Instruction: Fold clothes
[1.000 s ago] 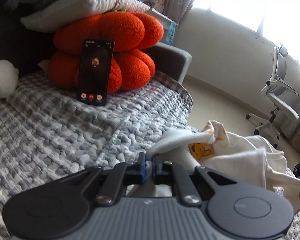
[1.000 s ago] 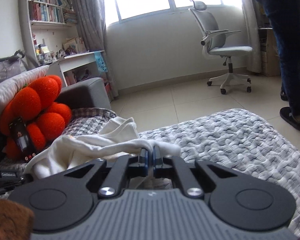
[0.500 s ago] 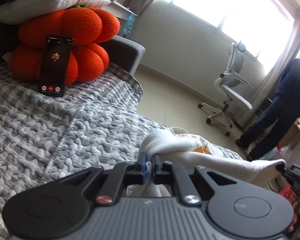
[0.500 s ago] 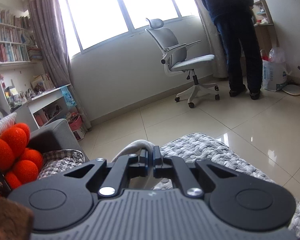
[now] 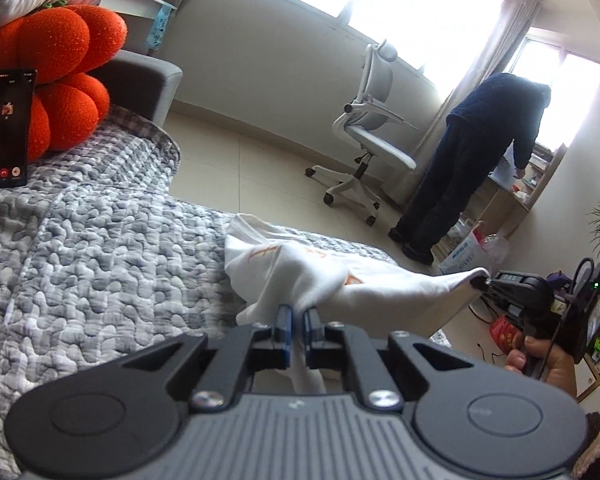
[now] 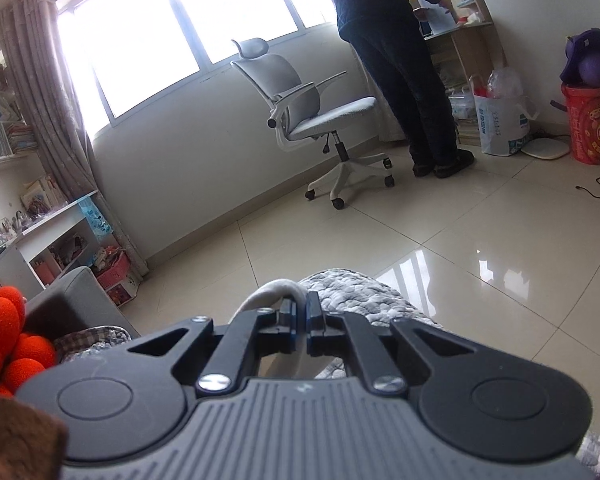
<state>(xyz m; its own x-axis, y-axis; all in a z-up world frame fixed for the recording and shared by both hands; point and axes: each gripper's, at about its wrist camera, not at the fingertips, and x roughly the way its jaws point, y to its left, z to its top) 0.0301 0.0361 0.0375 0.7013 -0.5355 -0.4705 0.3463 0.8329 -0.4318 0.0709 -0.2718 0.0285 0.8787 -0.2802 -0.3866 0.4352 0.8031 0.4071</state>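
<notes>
A white garment with orange print (image 5: 300, 268) is stretched above the grey quilted bed (image 5: 92, 248). My left gripper (image 5: 299, 316) is shut on one bunched edge of it, low in the left wrist view. The garment's far corner runs right to my right gripper (image 5: 485, 281), which pinches it there with a hand behind. In the right wrist view that gripper (image 6: 301, 309) is shut on a white fold of the garment (image 6: 272, 292), and the rest of the cloth is hidden below the gripper body.
An orange pumpkin cushion (image 5: 60, 64) with a phone (image 5: 8, 128) leaning on it sits at the bed's head. Beyond the bed lie a tiled floor (image 6: 480, 248), a white office chair (image 6: 312, 112) and a standing person (image 6: 396, 60) by shelves. Bags and a red bucket (image 6: 588, 124) stand at the right.
Both grippers rose and swung away from the cushion, pulling the white garment from a heap into a spread span between them. Both stayed shut on it.
</notes>
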